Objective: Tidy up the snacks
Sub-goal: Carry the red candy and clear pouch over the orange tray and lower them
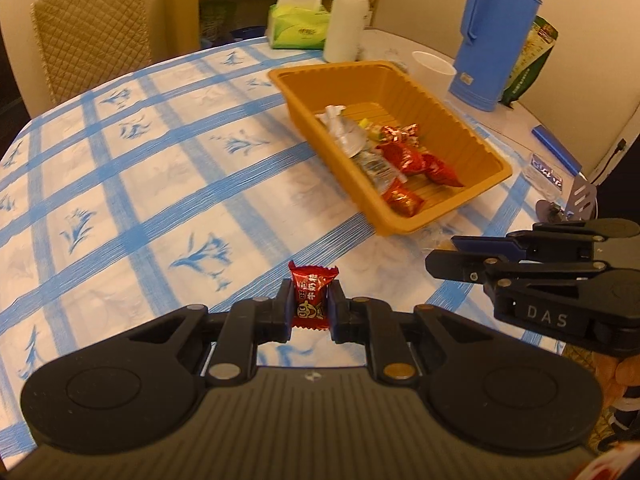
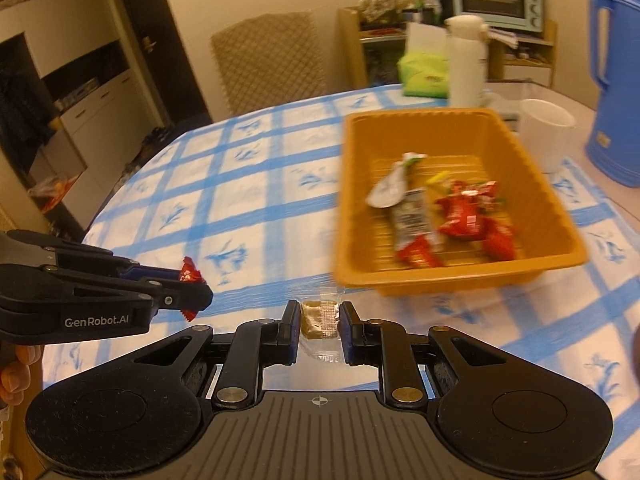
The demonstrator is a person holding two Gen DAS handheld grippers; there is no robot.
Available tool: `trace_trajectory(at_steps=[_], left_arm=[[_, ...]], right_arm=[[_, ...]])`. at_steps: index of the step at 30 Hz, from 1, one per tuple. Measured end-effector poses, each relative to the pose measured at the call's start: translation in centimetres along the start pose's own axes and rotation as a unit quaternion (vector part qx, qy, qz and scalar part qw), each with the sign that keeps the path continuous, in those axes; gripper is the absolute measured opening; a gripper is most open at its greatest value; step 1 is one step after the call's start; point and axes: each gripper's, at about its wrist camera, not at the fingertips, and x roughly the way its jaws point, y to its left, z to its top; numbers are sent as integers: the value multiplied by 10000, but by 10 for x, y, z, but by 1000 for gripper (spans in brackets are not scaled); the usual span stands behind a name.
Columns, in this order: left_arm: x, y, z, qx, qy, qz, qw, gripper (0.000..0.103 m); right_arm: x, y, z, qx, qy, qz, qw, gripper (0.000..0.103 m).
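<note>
Checked tablecloth (image 1: 132, 184) lies beyond both fingertips. Left gripper (image 1: 312, 304) clamps a light, crinkly red candy (image 1: 311, 296) mid-wrapper. Right gripper (image 2: 320, 324) closes on a clear-wrapped biscuit (image 2: 319, 319), probably slippery and brittle.

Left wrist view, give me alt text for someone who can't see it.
The left tool is shut on a red wrapped candy above a blue-checked tablecloth. Ahead to the right, an orange tray holds several wrapped snacks, and the right tool reaches in from the right edge.

The tray (image 2: 460, 276) and its snacks (image 2: 460, 216) at centre right of the right wrist view are motion-blurred. The flask (image 2: 616, 92) is cut by the right edge.
</note>
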Motion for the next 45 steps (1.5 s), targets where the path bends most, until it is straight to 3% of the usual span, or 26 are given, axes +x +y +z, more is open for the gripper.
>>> trace_trajectory(at_steps=[11,20,30,45], left_arm=[[36,-55,56,359,-201,-202,9989,15],[64,-80,106,495,-447,-77,9977,15],[102,-83,146,547,-497,136,9972,15],[156,-68,172,278,-268,244,9990,15]], right_arm=[[-15,-72,29,180,-368,-264,9988,21],[0,-115,61,149,-591,-282,9977,21],[27,-145,99,278,-683,-119,9972,21],[69,-166,116,536,-433,-210,9974,21]])
